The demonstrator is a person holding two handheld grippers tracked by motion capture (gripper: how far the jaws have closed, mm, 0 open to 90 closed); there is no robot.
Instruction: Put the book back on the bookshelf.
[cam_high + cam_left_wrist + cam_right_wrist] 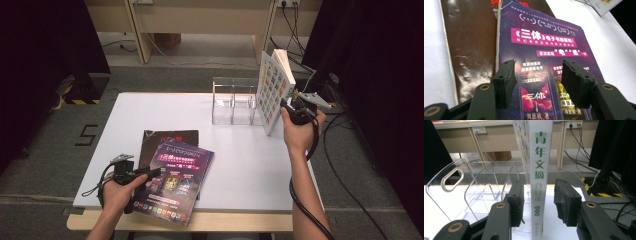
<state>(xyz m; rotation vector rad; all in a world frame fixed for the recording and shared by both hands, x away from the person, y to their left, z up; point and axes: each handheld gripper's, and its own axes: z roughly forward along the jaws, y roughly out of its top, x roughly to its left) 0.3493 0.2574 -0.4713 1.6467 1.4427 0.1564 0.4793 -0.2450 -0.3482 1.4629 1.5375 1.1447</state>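
Toward the upper right of the high view a white book (273, 90) stands on its bottom edge on the table (165, 112), long axis upright and leaning a little, spine facing the right gripper (292, 111). Its jaws straddle the spine with a gap on each side, open. The clear plastic rack (233, 101) sits just left of it. At lower left, the left gripper (150, 175) hovers open over a purple book (177, 182).

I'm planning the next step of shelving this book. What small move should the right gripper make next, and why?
Probably ease the white book sideways toward the clear rack. The book stands on the table just beside the rack, not in a slot. The right gripper straddles its spine, with a gap at one of the fingers, so close first.
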